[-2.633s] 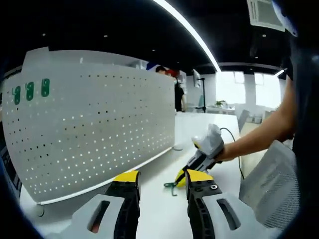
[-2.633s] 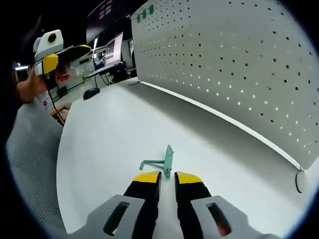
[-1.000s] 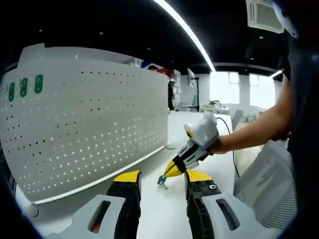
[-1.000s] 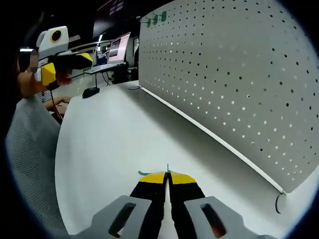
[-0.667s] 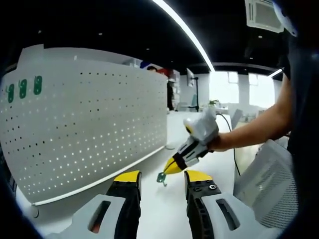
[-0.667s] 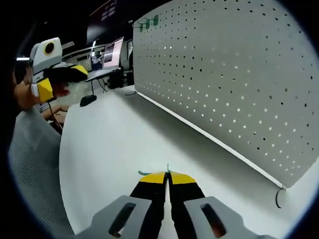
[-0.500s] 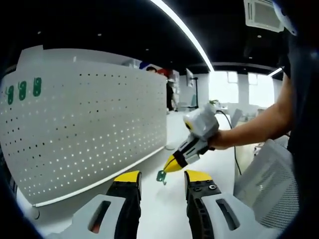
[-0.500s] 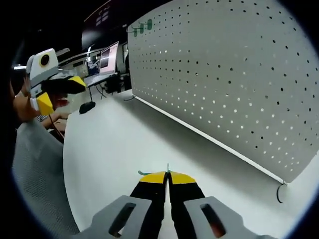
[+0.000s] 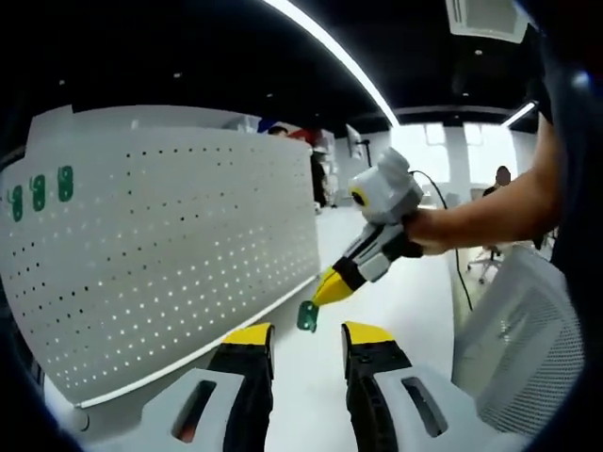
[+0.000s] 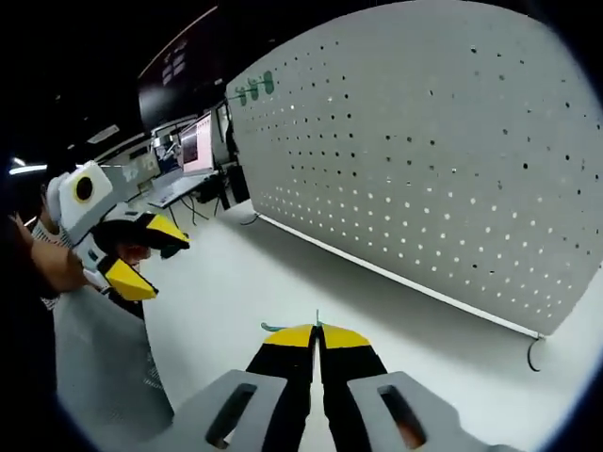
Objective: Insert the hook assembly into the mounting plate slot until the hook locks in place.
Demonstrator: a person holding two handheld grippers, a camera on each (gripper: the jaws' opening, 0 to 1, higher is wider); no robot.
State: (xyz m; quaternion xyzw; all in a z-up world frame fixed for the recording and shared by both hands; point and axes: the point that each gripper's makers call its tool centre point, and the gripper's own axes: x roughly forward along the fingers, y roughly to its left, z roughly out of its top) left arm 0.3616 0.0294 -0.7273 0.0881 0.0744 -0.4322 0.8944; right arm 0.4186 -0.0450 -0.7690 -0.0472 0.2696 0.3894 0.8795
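Note:
The green hook (image 9: 307, 316) hangs in the air above the white table (image 9: 311, 377), pinched at the yellow tips of my right gripper (image 9: 318, 300), which reaches in from the right. In the right gripper view that gripper (image 10: 317, 333) is shut, with only thin green edges of the hook (image 10: 278, 328) showing past its tips. The white perforated mounting plate (image 9: 170, 245) stands upright along the table's far side, also the mounting plate (image 10: 424, 160). My left gripper (image 9: 307, 334) is open with nothing between its jaws, just below the hook. The left gripper (image 10: 171, 271) shows at left.
Three green hooks (image 9: 38, 188) hang on the plate's far upper corner, the same hooks (image 10: 254, 89). A grey mesh chair back (image 9: 528, 348) stands at the table's near side. Monitors (image 10: 193, 141) sit on desks beyond. A person's arm (image 9: 490, 212) holds the right gripper.
The right gripper shut on the hook lying on the table, then lifted it off the surface and up toward the plate. The left gripper stayed open and held about still.

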